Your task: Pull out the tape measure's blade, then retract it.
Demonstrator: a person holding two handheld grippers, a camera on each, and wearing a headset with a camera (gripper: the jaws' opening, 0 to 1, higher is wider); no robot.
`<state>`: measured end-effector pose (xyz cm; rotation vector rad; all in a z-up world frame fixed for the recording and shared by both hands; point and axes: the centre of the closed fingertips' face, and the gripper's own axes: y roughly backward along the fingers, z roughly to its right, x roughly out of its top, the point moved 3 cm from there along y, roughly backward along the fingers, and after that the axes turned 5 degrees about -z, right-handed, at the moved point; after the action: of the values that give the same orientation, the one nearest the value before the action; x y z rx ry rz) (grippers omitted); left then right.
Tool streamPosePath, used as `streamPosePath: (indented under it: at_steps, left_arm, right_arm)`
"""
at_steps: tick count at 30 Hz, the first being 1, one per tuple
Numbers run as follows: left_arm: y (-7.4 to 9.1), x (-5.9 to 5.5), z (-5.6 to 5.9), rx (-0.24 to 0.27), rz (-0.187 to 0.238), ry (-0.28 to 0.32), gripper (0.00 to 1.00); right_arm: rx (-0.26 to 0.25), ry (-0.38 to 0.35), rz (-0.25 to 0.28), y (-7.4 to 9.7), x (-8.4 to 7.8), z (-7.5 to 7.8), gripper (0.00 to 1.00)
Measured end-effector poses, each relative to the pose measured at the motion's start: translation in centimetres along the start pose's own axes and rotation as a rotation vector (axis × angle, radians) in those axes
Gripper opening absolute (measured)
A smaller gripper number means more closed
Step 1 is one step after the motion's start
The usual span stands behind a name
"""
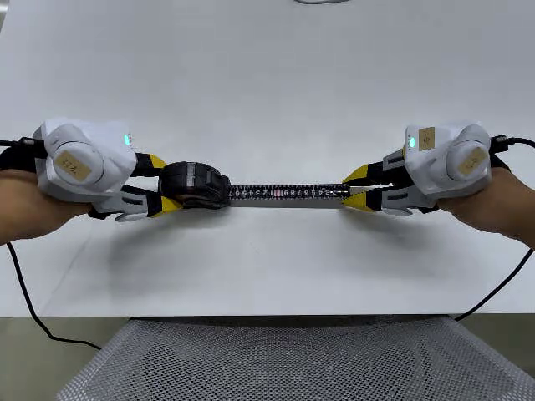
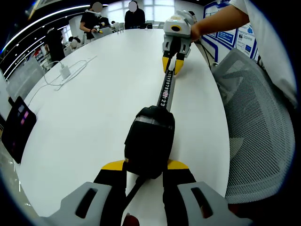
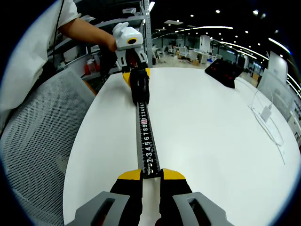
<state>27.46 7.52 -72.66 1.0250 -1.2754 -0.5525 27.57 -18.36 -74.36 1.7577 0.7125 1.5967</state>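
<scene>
A black tape measure case (image 1: 194, 185) is held just above the white table (image 1: 267, 75), with my left gripper (image 1: 171, 185) shut on it. Its dark numbered blade (image 1: 288, 193) runs out to the right, and its end is pinched in my right gripper (image 1: 361, 187). In the left gripper view the case (image 2: 149, 141) sits between the yellow-tipped jaws and the blade (image 2: 166, 92) leads away to the right gripper (image 2: 172, 65). The right gripper view has the blade (image 3: 146, 141) running from my right gripper (image 3: 151, 175) to the case (image 3: 139, 85) in the left gripper (image 3: 136, 73).
A mesh chair (image 1: 292, 359) stands at the table's near edge. Black cables (image 1: 25, 301) trail from both grippers. A white charger and cord (image 2: 66, 71) and a dark tablet (image 2: 16, 125) lie far off on the table, where people (image 2: 91, 21) stand at the far end.
</scene>
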Motion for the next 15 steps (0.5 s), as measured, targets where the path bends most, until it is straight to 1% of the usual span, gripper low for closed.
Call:
streamPosePath:
  at_steps: [15]
  left_arm:
    - [0.0, 0.1, 0.0, -0.001, -0.001, -0.001, 0.24]
  right_arm:
    - [-0.006, -0.006, -0.023, 1.0, -1.1, 0.0, 0.09]
